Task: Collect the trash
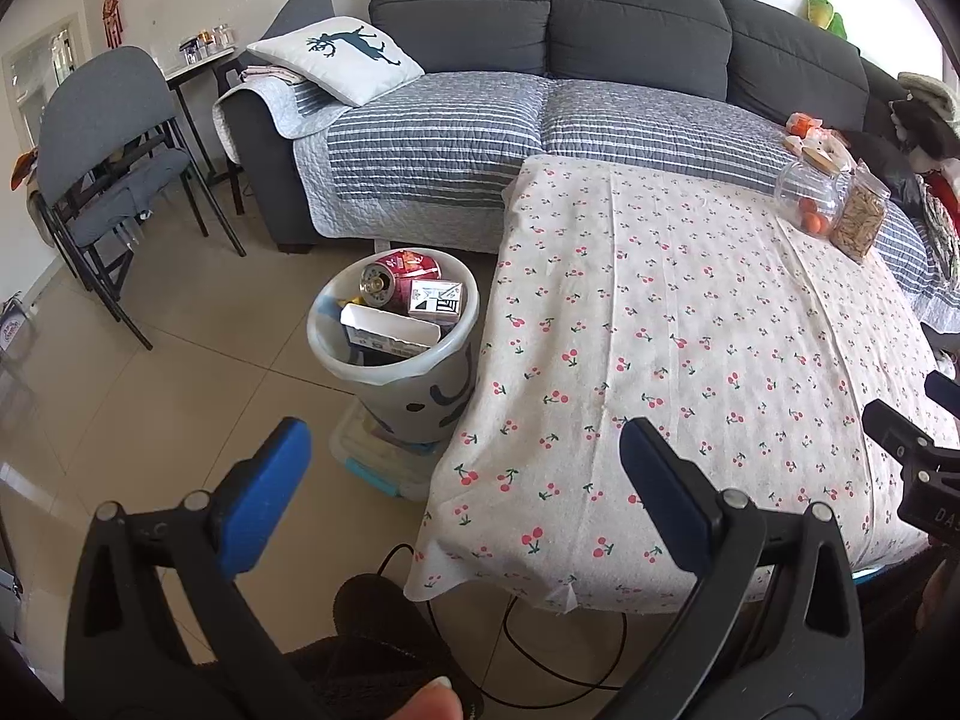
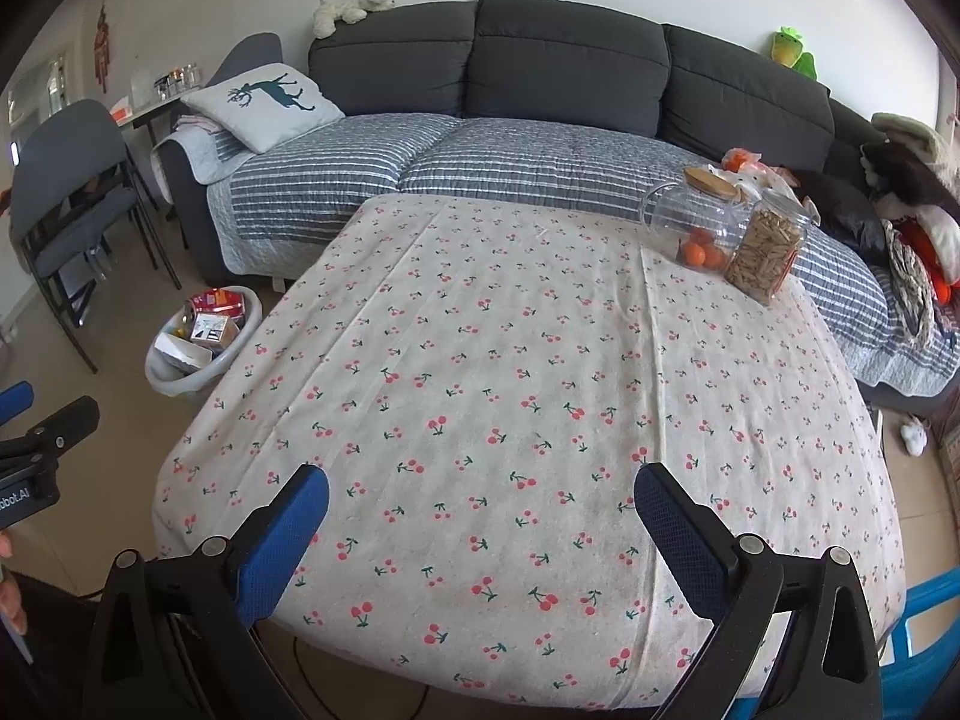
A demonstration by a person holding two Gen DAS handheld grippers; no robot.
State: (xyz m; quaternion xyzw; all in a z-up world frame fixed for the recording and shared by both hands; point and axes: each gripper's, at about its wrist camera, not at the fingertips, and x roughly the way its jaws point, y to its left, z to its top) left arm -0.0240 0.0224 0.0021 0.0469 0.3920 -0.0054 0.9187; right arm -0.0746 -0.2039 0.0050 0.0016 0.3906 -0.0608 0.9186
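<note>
Both tongs (image 1: 465, 441) (image 2: 480, 489) agape, bin (image 1: 393, 354) perhaps full, left view clearest

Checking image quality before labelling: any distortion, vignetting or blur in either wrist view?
Left wrist: strong fisheye bowing of the sofa, black corner vignette, blurred fingertip at bottom edge. Right wrist: same bowing and vignette, table sharp, lighting soft and even.

Ahead of the right tool (image 2: 480, 516) the tabletop (image 2: 480, 360) lies bare; two jars (image 2: 732, 234) block its far right corner. Left, the bin (image 1: 393, 330) is nearly full.
</note>
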